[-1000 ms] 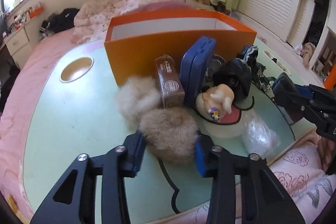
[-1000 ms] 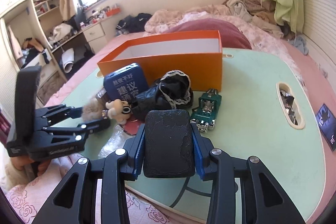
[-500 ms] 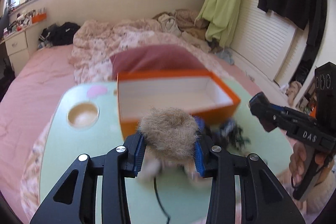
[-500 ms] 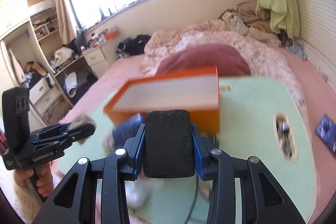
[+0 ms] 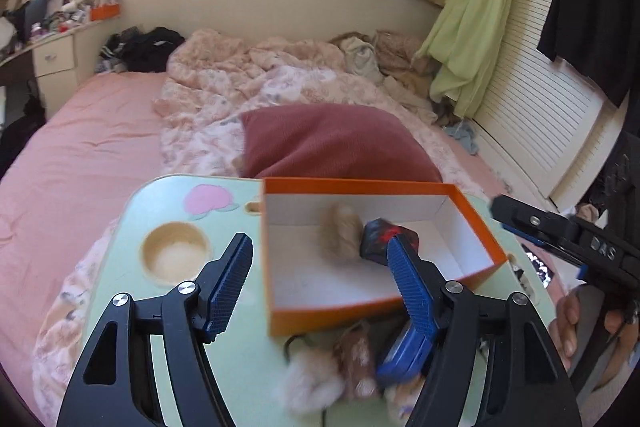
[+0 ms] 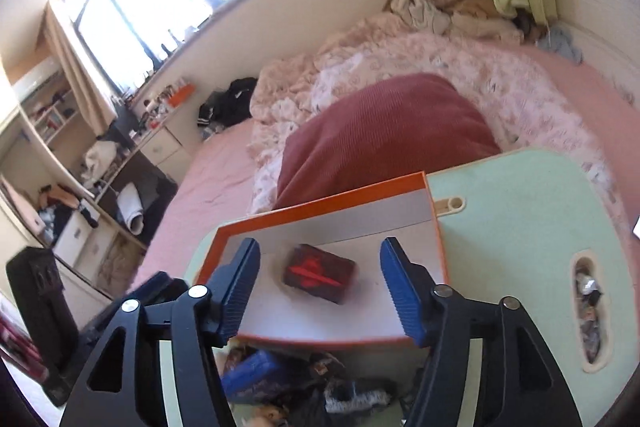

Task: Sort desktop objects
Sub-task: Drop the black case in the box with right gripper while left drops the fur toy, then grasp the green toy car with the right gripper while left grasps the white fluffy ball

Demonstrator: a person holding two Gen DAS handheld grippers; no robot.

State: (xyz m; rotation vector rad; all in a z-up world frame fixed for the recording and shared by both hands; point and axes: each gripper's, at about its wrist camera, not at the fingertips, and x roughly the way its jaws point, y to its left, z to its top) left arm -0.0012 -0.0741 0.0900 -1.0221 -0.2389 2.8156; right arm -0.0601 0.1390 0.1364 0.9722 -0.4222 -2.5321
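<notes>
Left hand-held gripper (image 5: pixel 320 269) hangs over the orange box (image 5: pixel 476 223), jaws opening, nothing clamped between the blue pads. Right hand-held gripper (image 6: pixel 320 277) does the same from the other side: jaws opening, pads apart and bare.

Inside the box, on its white floor: a tan fur ball (image 5: pixel 342 233) and, touching it on the right, a dark case w/ red marks (image 5: pixel 384 237). Both are motion-blurred. In the right wrist view only the case (image 6: pixel 320 273) shows, sitting between the two pads but clear of them.

Box stands on the pale green counter (image 5: pixel 120 259), toward its far edge. On the near side of the box, still on the counter: a blue tin (image 5: pixel 404 355), a brown packet (image 5: pixel 356 355), more pale fur (image 5: pixel 312 383) and a black cord (image 5: pixel 290 345), all bunched close together and blurry. Right wrist view adds a black lace-trimmed bundle (image 6: pixel 352 397) beside the blue tin.

Counter has a round cup recess (image 5: pixel 174 253) left of the box and a slot w/ small bits (image 6: pixel 588 319) on the right side.

Behind the counter: a dark red pillow (image 5: pixel 336 143) on a pink bed (image 5: pixel 80 147) w/ a rumpled floral quilt (image 5: pixel 248 75).
</notes>
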